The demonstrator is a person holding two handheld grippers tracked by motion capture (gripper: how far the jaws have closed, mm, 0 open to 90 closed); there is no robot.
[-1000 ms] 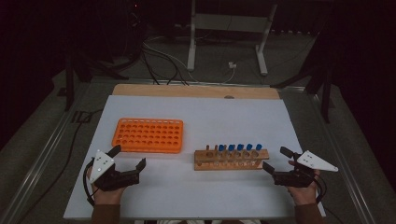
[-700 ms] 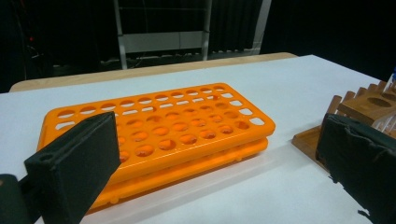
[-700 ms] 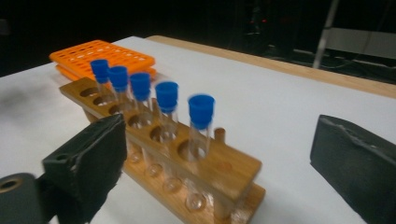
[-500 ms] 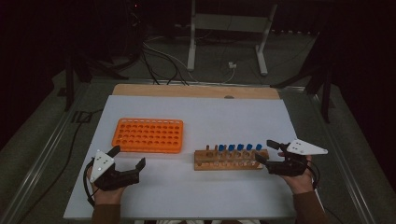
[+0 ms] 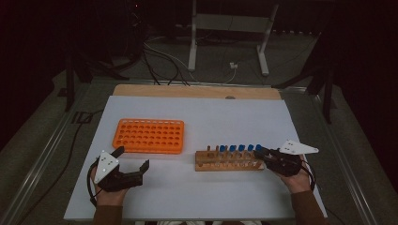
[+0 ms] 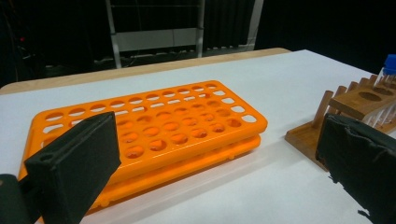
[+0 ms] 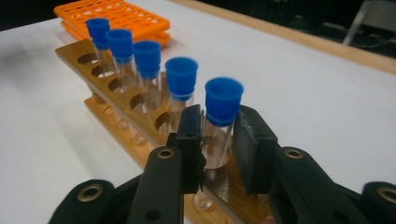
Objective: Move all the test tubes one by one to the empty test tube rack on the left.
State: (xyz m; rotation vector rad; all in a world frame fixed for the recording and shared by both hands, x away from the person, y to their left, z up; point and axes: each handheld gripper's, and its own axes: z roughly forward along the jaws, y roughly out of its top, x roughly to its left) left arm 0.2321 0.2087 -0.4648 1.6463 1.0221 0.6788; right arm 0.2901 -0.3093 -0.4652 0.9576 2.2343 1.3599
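A wooden tube rack (image 5: 230,161) (image 7: 116,88) holds a row of glass tubes with blue caps. My right gripper (image 5: 261,153) (image 7: 218,135) is at the rack's right end. Its jaws have just been closing, and its pads now press on both sides of the end blue-capped tube (image 7: 223,100) (image 5: 258,148), which stands upright in its hole. My left gripper (image 5: 133,158) (image 6: 219,154) rests open at the front left with nothing between its jaws. It faces an empty orange tube rack (image 5: 148,136) (image 6: 154,126).
The white table sheet (image 5: 211,117) carries both racks, with a wooden strip (image 5: 197,91) along its far edge. A metal stand (image 5: 230,28) and cables lie on the dark floor beyond. The wooden rack's left end (image 6: 355,100) shows in the left gripper view.
My right gripper has moved left up to the wooden rack's right end, and its jaws have closed around the end tube. The left gripper has stayed where it was.
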